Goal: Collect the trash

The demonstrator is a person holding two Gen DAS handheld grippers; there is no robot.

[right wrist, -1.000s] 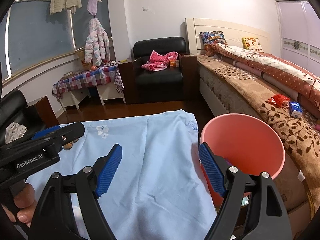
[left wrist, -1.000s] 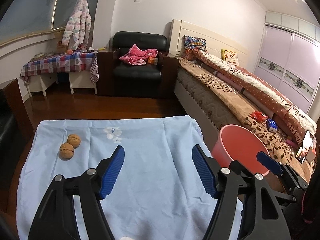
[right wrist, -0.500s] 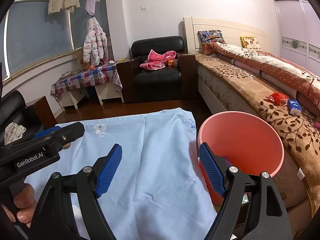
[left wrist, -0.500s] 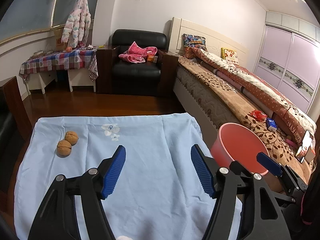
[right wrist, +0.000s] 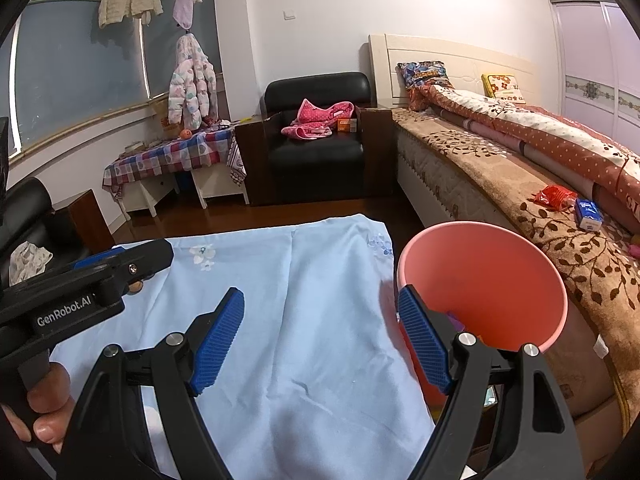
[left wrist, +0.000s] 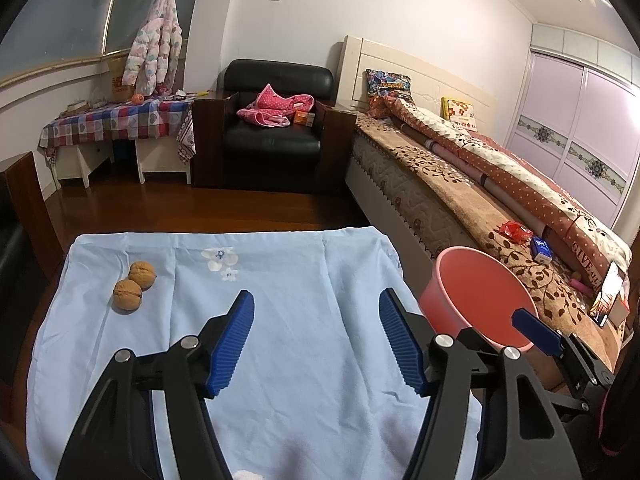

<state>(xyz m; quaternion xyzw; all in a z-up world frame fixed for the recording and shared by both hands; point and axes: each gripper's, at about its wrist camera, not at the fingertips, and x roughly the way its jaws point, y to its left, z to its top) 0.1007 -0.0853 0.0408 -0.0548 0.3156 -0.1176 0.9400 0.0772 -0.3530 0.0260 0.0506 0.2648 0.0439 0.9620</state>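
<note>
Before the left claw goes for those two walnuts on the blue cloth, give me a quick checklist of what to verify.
1. Left claw open, nothing between its pads: ok; it has just closed a little.
2. Walnuts in view, touching each other on the cloth: ok.
3. Path over the cloth to the walnuts free of other things: ok.
4. Pink bin upright at the cloth's right edge, mouth open: ok.
5. Right claw open and empty: ok.
6. Room left in the bin: cannot tell.

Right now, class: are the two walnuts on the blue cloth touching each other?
Touching. The left wrist view shows the two walnuts pressed side by side on the blue cloth, no cloth visible between them.
</note>
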